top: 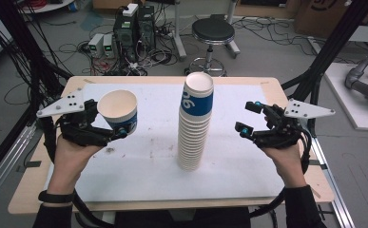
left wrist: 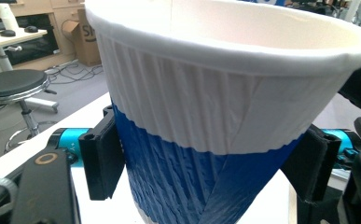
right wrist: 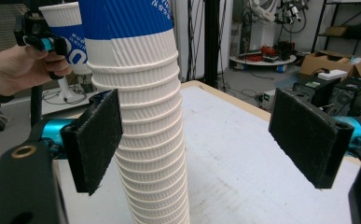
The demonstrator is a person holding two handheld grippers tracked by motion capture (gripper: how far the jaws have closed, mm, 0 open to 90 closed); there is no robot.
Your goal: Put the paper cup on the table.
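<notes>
A tall stack of white-and-blue ribbed paper cups [top: 195,124] stands upright in the middle of the white table mat [top: 238,171]. My left gripper [top: 110,127] is shut on a single paper cup [top: 119,110], held up off the table at the left; its black pads [left wrist: 104,158] press both sides of the cup's blue band [left wrist: 201,172]. My right gripper [top: 249,118] hovers open to the right of the stack, apart from it. In the right gripper view the stack [right wrist: 145,116] rises beyond the left pad [right wrist: 96,140], with nothing between the pads.
The table [top: 39,190] has wooden edges around the mat. Beyond its far edge stand a black stool [top: 213,33] and computer boxes with cables [top: 131,33] on the floor. Black frame poles [top: 334,42] rise at both sides.
</notes>
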